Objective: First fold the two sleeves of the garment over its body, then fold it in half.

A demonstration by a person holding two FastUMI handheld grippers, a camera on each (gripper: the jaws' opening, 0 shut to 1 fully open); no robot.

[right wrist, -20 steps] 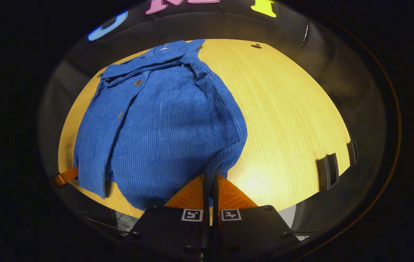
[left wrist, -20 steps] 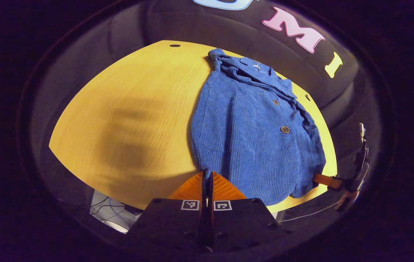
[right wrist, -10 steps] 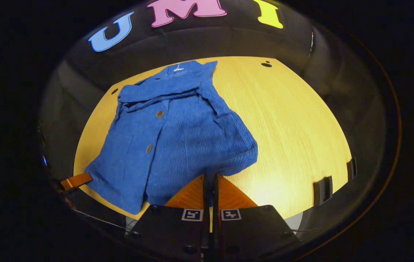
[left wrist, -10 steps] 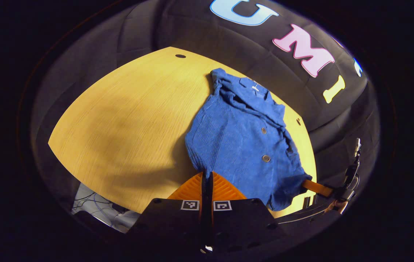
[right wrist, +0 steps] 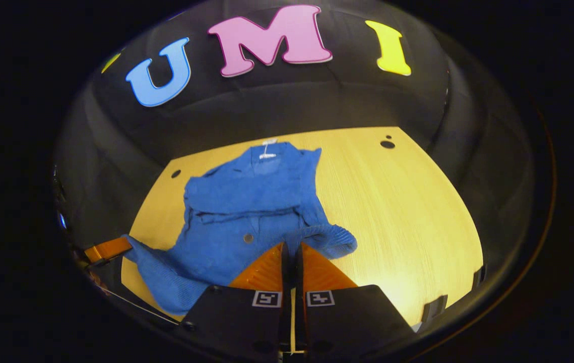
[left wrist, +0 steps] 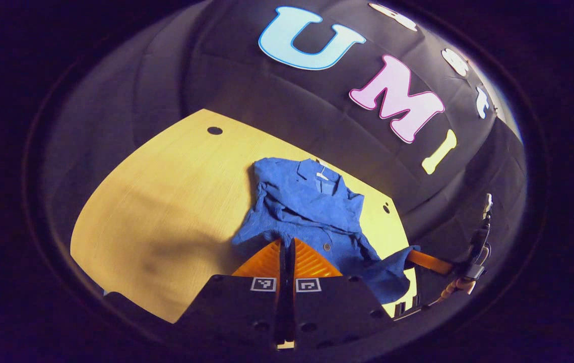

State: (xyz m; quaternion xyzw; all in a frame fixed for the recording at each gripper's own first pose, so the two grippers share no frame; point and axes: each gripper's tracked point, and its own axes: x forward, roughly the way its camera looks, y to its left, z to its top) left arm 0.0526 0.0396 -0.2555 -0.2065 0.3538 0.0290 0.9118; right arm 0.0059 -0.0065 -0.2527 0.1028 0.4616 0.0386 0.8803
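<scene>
A blue corduroy jacket (left wrist: 312, 212) (right wrist: 251, 201) with buttons lies on the yellow wooden table (left wrist: 166, 201) (right wrist: 407, 212), collar toward the far wall. Its near hem is raised off the table. My left gripper (left wrist: 287, 243) is shut on one bottom corner of the hem. My right gripper (right wrist: 292, 245) is shut on the other bottom corner. In the left gripper view the right gripper (left wrist: 425, 259) holds its corner at the lower right, a hand behind it. In the right gripper view the left gripper (right wrist: 108, 248) pinches the hem at the lower left.
Small dark holes (left wrist: 214, 130) (right wrist: 387, 144) mark the tabletop near its far edge. Bare table lies left of the jacket in the left gripper view and right of it in the right gripper view. The booth's black cloth wall (right wrist: 276, 106) stands right behind the table.
Both grippers have risen and moved toward the collar with the hem held, so the jacket's lower part lifts and bunches; the jacket looks smaller and farther in both views.
</scene>
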